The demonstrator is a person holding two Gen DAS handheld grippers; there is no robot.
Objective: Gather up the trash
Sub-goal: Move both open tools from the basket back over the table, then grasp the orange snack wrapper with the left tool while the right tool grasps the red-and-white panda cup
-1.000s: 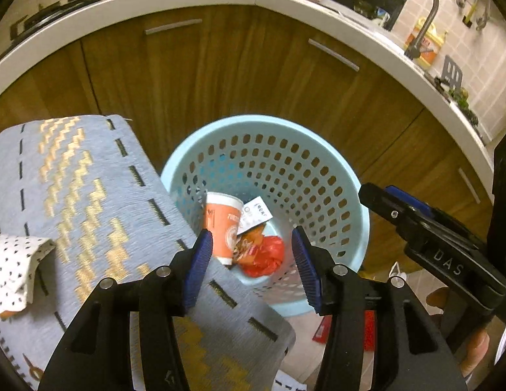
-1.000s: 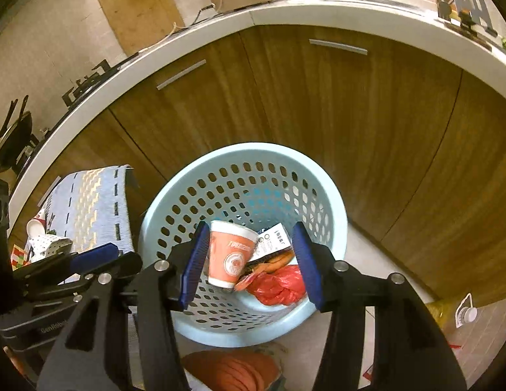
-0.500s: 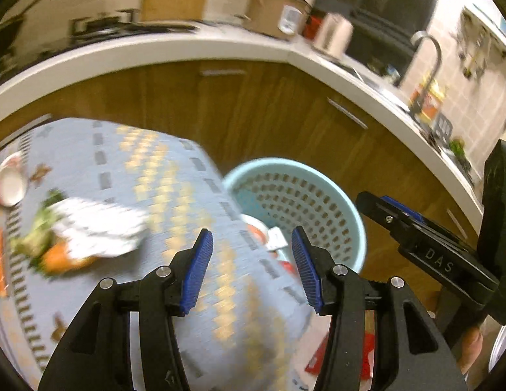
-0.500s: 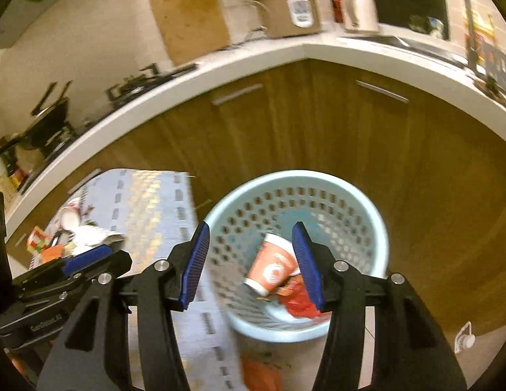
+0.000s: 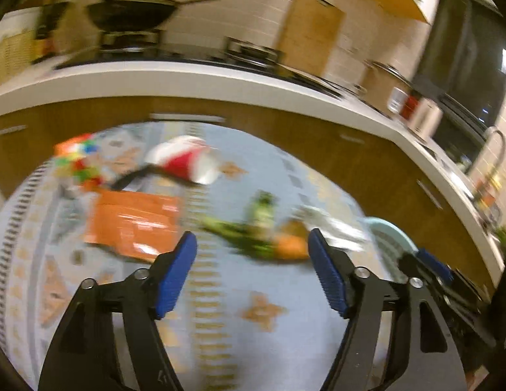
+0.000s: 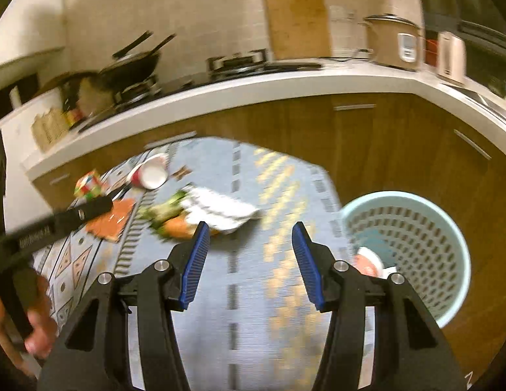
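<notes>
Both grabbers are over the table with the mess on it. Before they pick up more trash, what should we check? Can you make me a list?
1. Left gripper has nothing in it: ok. Its jaws are opening and nothing is between them.
2. Right gripper has nothing in it: ok, the jaws stand apart over bare tablecloth.
3. Trash left to collect: ok, a tipped paper cup, an orange packet and vegetable scraps beside a white dotted cloth lie on the table.
4. Basket has room: ok, it is beside the table with a cup at the bottom.
5. Sharp view for aiming: not ok, both pictures are blurred.
</notes>
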